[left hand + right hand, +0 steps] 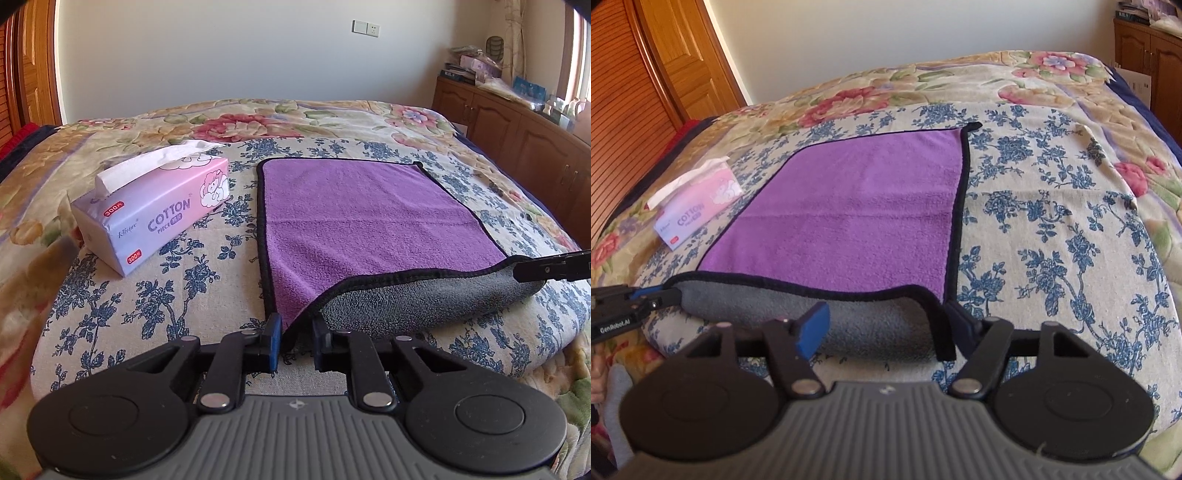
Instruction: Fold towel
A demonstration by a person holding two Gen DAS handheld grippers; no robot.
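Observation:
A purple towel (362, 218) with a black hem and a grey underside lies on the bed; it also shows in the right wrist view (849, 206). Its near edge is lifted and curled over, grey side (417, 299) up. My left gripper (297, 332) is at the near left corner, the fingers narrowly apart with the hem between them. My right gripper (886, 325) is at the near right corner, its fingers wide apart around the curled grey edge (879, 325). Each gripper shows in the other's view: the right one (554, 264) and the left one (635, 302).
A pink tissue pack (155, 218) marked COTTON lies left of the towel on the flowered bedspread (147, 295). A wooden cabinet (517, 125) stands at the right of the bed, a wooden door (665, 74) at the left.

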